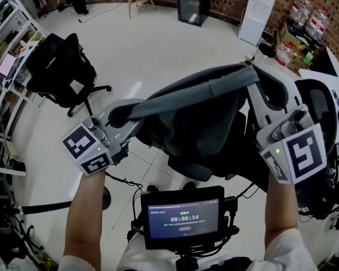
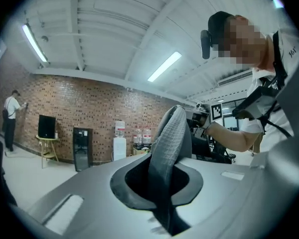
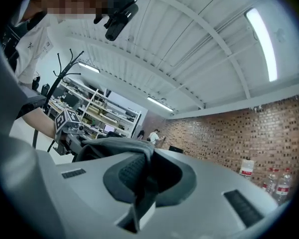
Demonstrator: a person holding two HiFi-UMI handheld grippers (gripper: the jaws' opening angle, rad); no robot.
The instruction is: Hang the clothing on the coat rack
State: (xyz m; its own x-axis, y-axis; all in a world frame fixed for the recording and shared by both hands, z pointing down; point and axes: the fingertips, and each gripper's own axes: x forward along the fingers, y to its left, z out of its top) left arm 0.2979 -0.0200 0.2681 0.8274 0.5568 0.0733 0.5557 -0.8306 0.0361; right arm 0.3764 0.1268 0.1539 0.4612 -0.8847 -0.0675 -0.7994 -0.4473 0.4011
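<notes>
A grey garment (image 1: 206, 92) is stretched between my two grippers, and its darker body hangs down in the middle. At the garment's left end, my left gripper (image 1: 117, 115) is shut on a fold of the cloth (image 2: 170, 138). My right gripper (image 1: 250, 68) is shut on the right end, and the cloth (image 3: 120, 146) runs off to the left from its pads. Both grippers point about level, facing each other. In the right gripper view a black coat rack (image 3: 66, 69) with curved hooks stands far off at the left, behind the left gripper's marker cube (image 3: 67, 121).
A black office chair (image 1: 62, 66) stands at the left by shelves (image 1: 5, 55). Another dark chair (image 1: 322, 106) is at the right, under the garment. A water dispenser (image 1: 254, 13) and a black cabinet (image 1: 193, 1) line the brick wall. A person (image 2: 11, 118) stands far off.
</notes>
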